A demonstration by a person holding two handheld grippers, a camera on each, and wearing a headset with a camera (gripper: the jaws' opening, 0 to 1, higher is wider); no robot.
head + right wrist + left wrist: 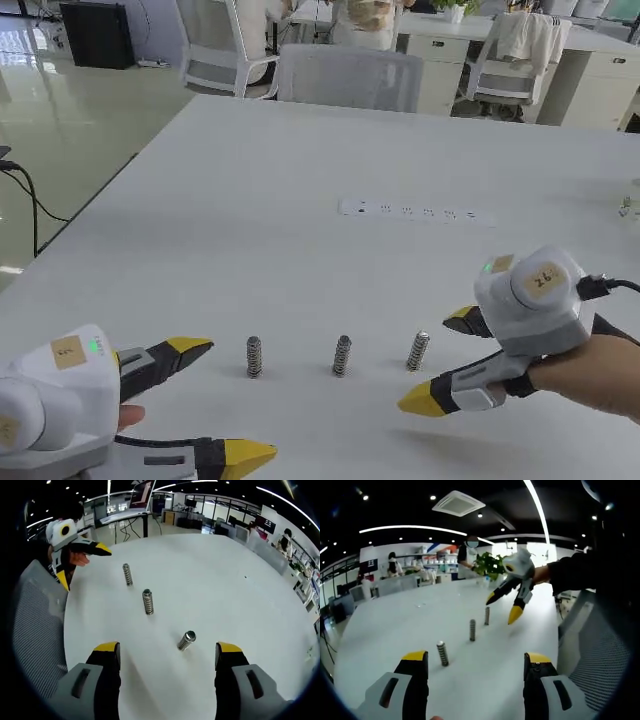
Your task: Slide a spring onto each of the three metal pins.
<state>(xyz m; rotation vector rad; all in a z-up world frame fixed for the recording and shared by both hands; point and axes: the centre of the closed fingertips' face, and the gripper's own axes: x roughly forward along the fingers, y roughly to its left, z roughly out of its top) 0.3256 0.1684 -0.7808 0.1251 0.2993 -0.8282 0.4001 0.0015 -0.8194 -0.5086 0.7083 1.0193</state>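
Since the left spring (254, 356), middle spring (342, 355) and right spring (418, 351) all stand upright in a row on the table (300, 160), pins hidden in the coils, task looks done; left gripper (235, 398) and right gripper (432, 360) flank the row, jaws apart, empty
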